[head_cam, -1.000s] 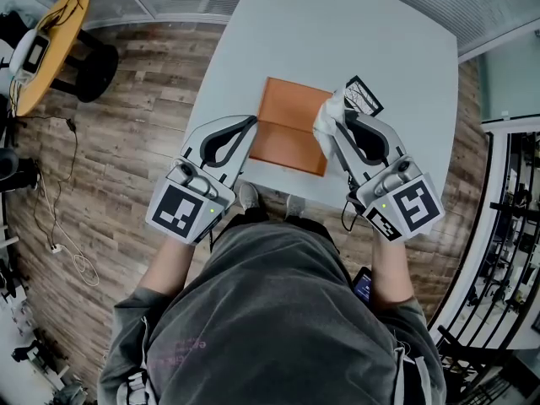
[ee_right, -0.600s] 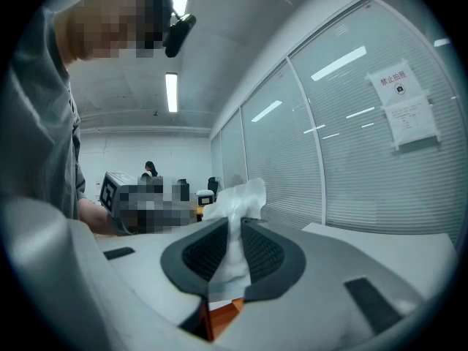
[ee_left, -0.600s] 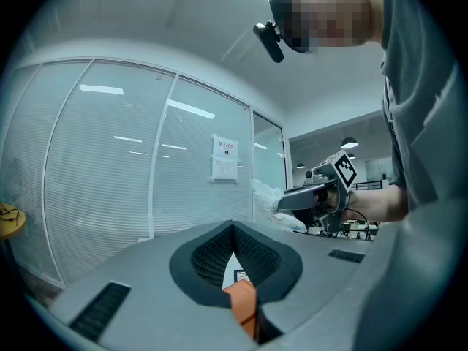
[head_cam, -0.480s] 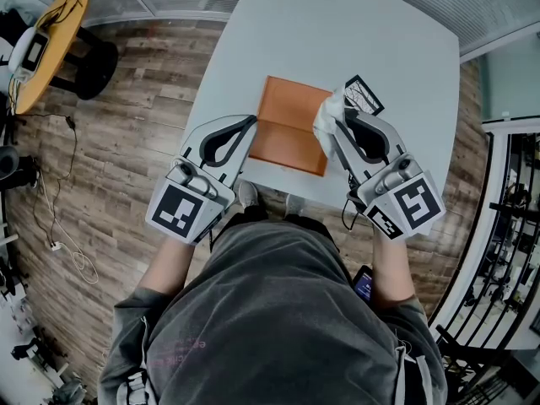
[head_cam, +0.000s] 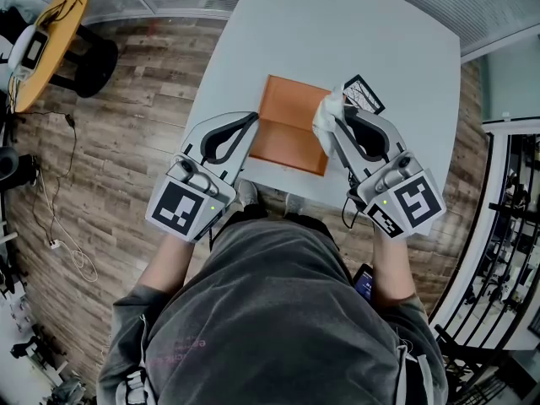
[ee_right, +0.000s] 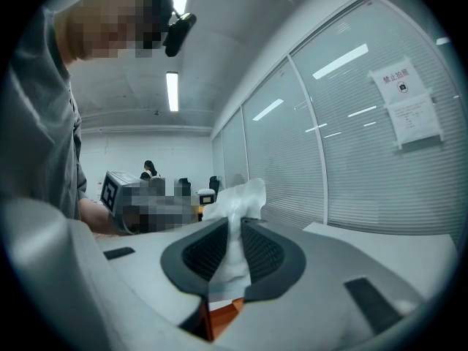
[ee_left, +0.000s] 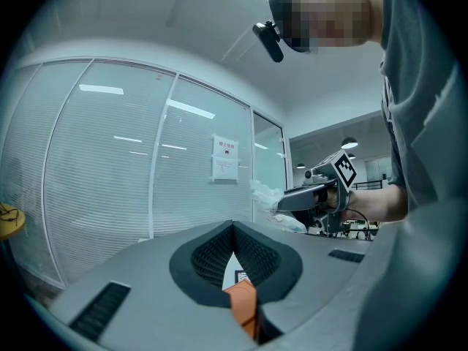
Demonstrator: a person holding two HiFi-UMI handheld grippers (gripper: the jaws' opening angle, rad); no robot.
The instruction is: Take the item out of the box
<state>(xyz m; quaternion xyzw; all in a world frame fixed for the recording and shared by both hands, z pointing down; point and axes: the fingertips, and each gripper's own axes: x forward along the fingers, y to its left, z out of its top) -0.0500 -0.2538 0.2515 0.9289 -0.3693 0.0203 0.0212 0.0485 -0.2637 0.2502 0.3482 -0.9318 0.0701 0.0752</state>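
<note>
over the right edge of the orange box (head_cam: pixel 287 129) we clamp the white item (head_cam: pixel 324 118) in our right gripper (ee_right: pixel 234 229), seemingly out already; left gripper (head_cam: pixel 251 121) closed and empty, only set-down remains.

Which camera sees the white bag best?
The right gripper view: the white bag is pinched between its jaws. The head view shows a small lump by the orange box; the left gripper view, far off.

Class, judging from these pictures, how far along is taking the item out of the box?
Done: the white packet looks lifted out of the orange box. In hand: the right claw pinches it above the box's right edge; the left claw sits shut at its left edge. Left: setting it on the table.
</note>
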